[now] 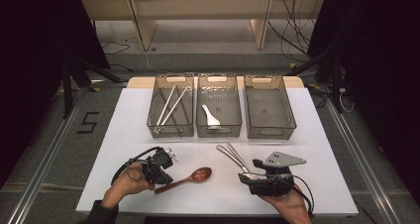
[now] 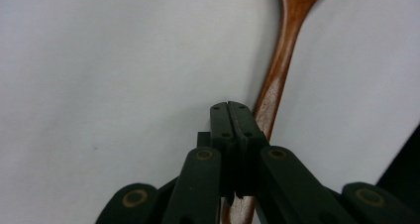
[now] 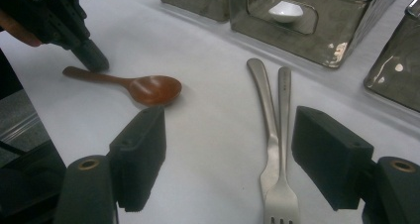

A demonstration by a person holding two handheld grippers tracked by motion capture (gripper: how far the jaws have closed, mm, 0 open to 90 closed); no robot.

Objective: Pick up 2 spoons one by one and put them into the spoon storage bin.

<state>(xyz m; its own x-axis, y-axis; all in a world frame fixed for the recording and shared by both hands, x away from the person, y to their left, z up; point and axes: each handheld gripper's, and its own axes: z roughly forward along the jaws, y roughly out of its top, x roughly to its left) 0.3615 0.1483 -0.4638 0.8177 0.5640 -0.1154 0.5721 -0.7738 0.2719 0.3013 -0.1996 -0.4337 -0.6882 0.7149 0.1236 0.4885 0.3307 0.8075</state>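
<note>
Two forks between right jaws

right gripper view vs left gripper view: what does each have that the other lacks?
Right gripper view alone: two metal utensils side by side between the right gripper's open jaws, one a fork, the smoky bins, a white spoon inside one, and the wooden spoon's bowl.
Left gripper view alone: a close look at the left gripper, shut, beside the handle.
Both: the wooden spoon on the white table.
</note>
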